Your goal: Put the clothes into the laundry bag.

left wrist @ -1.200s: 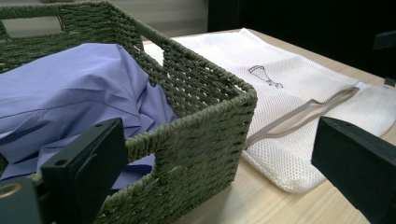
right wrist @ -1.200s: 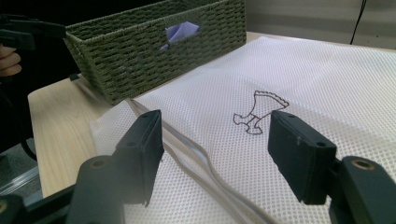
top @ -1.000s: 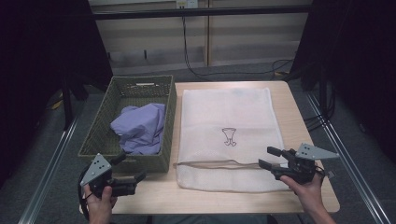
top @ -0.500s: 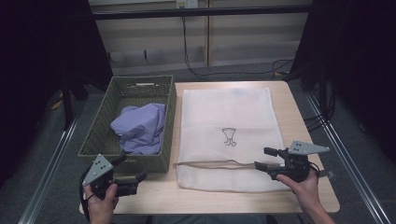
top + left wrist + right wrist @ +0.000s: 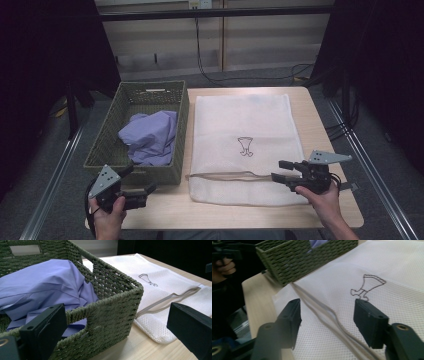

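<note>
Right now my right gripper [image 5: 281, 170] hovers over the near edge of the white mesh laundry bag [image 5: 245, 130], at about five o'clock on the table [image 5: 345, 200]. Its jaws have just been closing a little, yet they stand apart and grasp nothing; in the right gripper view the bag's grey zipper band [image 5: 322, 312] runs on the mesh between them, untouched. That bag lies flat across the table's middle and right, a small dark drawing [image 5: 245, 147] at its centre. My left gripper [image 5: 145, 192] sits at seven o'clock, just off the near corner of the green woven basket [image 5: 155, 90], jaws released and wide, nothing between the pads. Inside the basket, at nine o'clock, lies a crumpled lilac garment [image 5: 150, 137], and the basket's right wall touches the bag's left edge.
</note>
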Demonstrator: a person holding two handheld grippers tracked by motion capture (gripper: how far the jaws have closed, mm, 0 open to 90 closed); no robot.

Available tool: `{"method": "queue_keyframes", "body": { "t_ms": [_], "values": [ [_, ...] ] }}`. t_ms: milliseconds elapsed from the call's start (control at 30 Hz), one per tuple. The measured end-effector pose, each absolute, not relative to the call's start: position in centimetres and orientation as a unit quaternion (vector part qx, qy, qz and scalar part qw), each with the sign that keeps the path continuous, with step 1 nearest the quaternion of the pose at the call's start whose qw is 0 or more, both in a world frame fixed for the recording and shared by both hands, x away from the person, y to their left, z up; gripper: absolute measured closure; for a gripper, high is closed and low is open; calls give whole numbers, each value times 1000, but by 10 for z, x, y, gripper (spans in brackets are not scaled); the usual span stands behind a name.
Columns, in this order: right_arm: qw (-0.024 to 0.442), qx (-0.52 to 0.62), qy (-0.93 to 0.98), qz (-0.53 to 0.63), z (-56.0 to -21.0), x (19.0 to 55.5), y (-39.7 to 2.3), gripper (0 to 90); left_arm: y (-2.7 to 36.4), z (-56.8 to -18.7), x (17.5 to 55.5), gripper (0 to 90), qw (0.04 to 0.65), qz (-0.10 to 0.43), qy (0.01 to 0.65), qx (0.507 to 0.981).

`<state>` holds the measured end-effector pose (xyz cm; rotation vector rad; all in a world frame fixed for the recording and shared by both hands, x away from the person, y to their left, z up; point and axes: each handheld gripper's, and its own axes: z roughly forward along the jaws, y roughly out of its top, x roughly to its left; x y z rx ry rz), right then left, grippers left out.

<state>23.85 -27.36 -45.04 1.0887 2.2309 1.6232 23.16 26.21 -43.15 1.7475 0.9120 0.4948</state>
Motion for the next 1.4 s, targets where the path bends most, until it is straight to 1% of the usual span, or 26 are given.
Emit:
{"method": "queue_keyframes", "body": {
  "t_ms": [33,133,267,333,500,700,800,900,933,967,1033,1100,1400],
  "values": [
    [88,366,749,545,-450,238,-274,409,262,-432,232,28,527,207,381,731],
    [77,358,757,541,-452,240,-271,463,264,-431,230,28,527,208,380,731],
    [79,355,769,526,-453,239,-265,471,265,-430,229,28,529,210,376,731],
    [81,353,768,528,-452,237,-263,518,264,-431,228,28,528,209,375,733],
    [82,352,771,523,-449,234,-256,531,264,-431,226,28,530,206,368,736],
    [60,338,790,508,-451,236,-232,555,262,-431,227,28,529,202,368,738],
    [45,325,799,504,-450,246,-220,598,262,-431,228,28,531,205,364,737],
    [39,323,801,502,-449,252,-216,597,262,-431,227,28,532,205,364,736],
    [24,323,800,504,-450,257,-213,572,262,-431,227,28,533,204,364,736],
    [24,323,800,504,-450,257,-213,572,262,-431,228,28,537,199,360,736],
    [15,324,805,497,-450,263,-209,572,262,-431,228,26,531,205,364,737],
    [15,323,806,495,-450,265,-208,572,262,-431,228,26,534,203,362,736],
    [12,322,827,460,-446,295,-200,564,261,-431,229,27,532,201,366,736]
  ]
}}
